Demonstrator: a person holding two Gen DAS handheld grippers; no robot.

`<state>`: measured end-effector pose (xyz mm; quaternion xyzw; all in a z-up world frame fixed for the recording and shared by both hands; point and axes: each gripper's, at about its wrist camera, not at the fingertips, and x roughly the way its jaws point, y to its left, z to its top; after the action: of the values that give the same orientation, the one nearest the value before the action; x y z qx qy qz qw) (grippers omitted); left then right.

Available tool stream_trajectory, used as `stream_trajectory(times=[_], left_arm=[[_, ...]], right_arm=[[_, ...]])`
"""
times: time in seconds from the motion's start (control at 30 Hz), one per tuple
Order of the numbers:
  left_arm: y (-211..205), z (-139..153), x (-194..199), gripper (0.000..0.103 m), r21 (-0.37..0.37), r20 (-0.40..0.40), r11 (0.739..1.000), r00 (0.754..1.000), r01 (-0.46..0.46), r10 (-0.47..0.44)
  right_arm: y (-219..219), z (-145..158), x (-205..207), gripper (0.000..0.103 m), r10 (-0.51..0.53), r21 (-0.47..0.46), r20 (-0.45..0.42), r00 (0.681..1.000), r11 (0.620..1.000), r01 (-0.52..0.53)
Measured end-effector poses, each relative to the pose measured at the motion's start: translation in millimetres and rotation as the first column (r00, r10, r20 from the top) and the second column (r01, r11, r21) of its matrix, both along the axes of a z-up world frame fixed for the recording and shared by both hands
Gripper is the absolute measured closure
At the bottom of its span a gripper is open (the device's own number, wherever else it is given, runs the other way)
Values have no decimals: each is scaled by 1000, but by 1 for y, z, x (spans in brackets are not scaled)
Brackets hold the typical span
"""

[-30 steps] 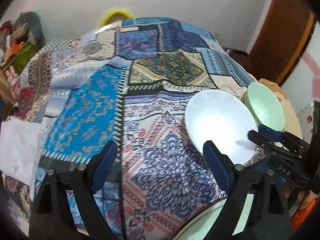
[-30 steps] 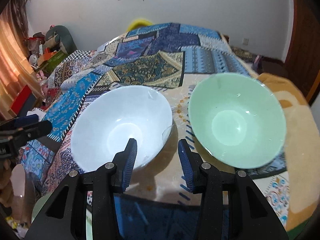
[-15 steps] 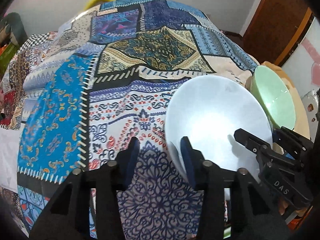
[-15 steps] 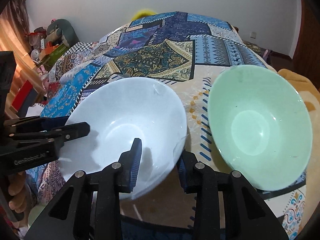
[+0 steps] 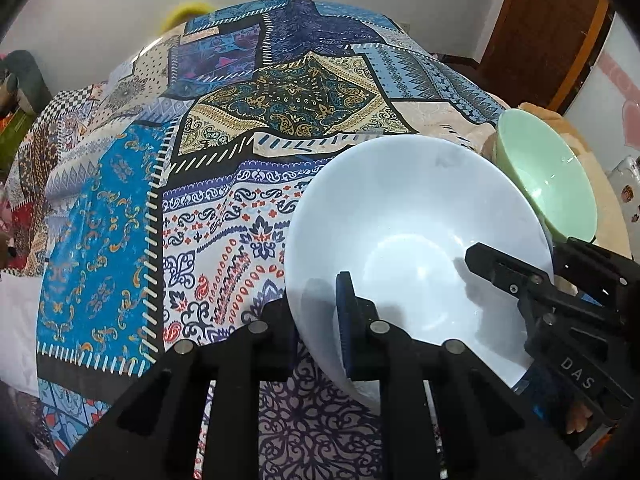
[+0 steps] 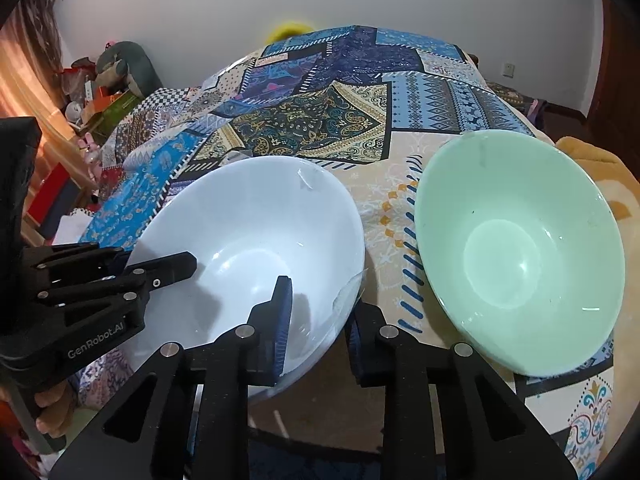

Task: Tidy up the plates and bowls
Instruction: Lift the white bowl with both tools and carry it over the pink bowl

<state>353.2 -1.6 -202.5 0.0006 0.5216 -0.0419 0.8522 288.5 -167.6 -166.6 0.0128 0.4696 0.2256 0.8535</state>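
Your left gripper and right gripper each pinch the white bowl's rim; the green bowl sits just beside it.

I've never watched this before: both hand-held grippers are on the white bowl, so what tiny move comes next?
Probably lift the round white bowl slightly: left hand-held gripper and right hand-held gripper each straddle its rim, and the round mint-green bowl sits alongside for nesting.
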Motion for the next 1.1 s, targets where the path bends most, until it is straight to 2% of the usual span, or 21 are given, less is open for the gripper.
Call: stream_trajectory(times=[0.2, 0.47, 0.77, 1.1], left_arm=[[-5, 15, -17, 87, 24, 35, 1000, 999, 10, -11], [-4, 37, -46, 87, 9, 62, 1000, 998, 12, -12], [0, 72, -91, 86, -2, 117, 1000, 993, -2, 2], [16, 98, -145, 86, -1, 167, 999, 985, -45, 44]], right_arm=[[1, 11, -13, 80, 11, -13, 31, 999, 1000, -11], [-3, 33, -32, 80, 15, 25, 52, 999, 1000, -16], [3, 60, -63, 80, 35, 29, 107, 994, 999, -38], [17, 75, -94, 80, 65, 45, 132, 989, 996, -71]])
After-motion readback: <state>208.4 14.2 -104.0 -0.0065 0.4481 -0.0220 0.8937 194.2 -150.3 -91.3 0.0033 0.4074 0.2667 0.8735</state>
